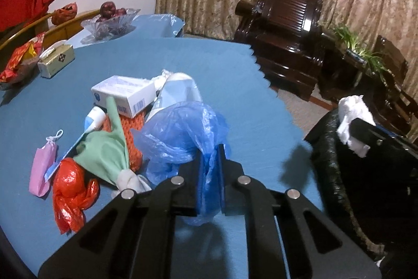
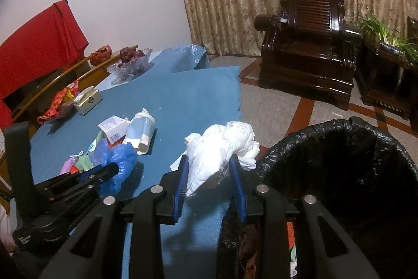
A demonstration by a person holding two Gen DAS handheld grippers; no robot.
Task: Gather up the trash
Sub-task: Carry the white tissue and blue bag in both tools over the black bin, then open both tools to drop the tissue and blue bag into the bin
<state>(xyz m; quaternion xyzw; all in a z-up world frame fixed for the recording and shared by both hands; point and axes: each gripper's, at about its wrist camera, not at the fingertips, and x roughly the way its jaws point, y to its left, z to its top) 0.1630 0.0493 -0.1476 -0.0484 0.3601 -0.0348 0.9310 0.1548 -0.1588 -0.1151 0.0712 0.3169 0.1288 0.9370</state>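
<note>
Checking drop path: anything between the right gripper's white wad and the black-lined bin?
Nothing. In the right wrist view the crumpled white plastic bag in the right gripper sits right beside the black-lined trash bin's rim, no object between.

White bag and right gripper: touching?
Touching. The right wrist view shows the white bag pinched between both fingers of the right gripper, beside the black-lined bin.

Bin (image 2: pixel 339 161) interior dark; box (image 1: pixel 125 93) print too small.
</note>
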